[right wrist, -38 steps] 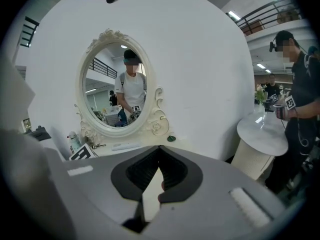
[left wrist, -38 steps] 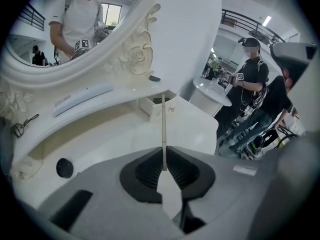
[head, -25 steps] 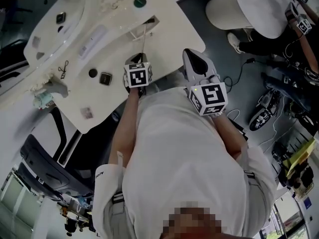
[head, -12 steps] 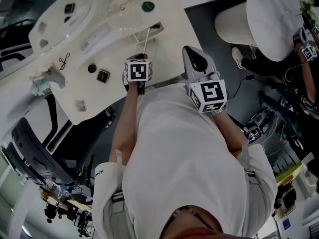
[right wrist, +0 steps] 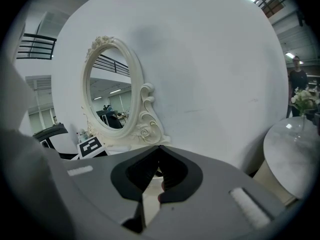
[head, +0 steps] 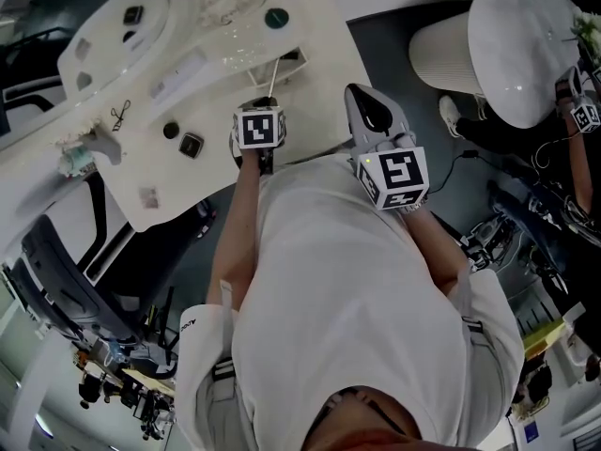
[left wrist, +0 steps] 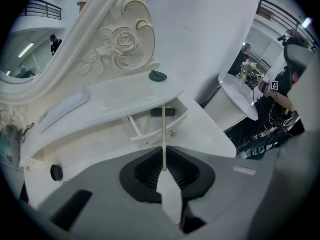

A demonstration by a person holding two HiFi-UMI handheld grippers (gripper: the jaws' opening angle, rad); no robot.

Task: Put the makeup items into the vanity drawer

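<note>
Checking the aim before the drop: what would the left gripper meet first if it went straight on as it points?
Likely the open drawer: the thin stick held in the left gripper leads toward it; depth is unclear.

Drawer (left wrist: 150, 132) open under shelf (left wrist: 125, 96), stick (left wrist: 163, 129) just before it — case (head: 192, 145) and cap (head: 170, 131) on table (head: 319, 92) to its left; mirror (right wrist: 107, 96) behind.

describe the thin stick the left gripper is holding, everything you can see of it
The stick is slim, straight and pale beige, with a faint seam partway along. The left gripper is shut on its near end, pads pressing both sides. It points away from the jaws to the open drawer, its far end crossing a dark item inside; whether they touch cannot be told.
</note>
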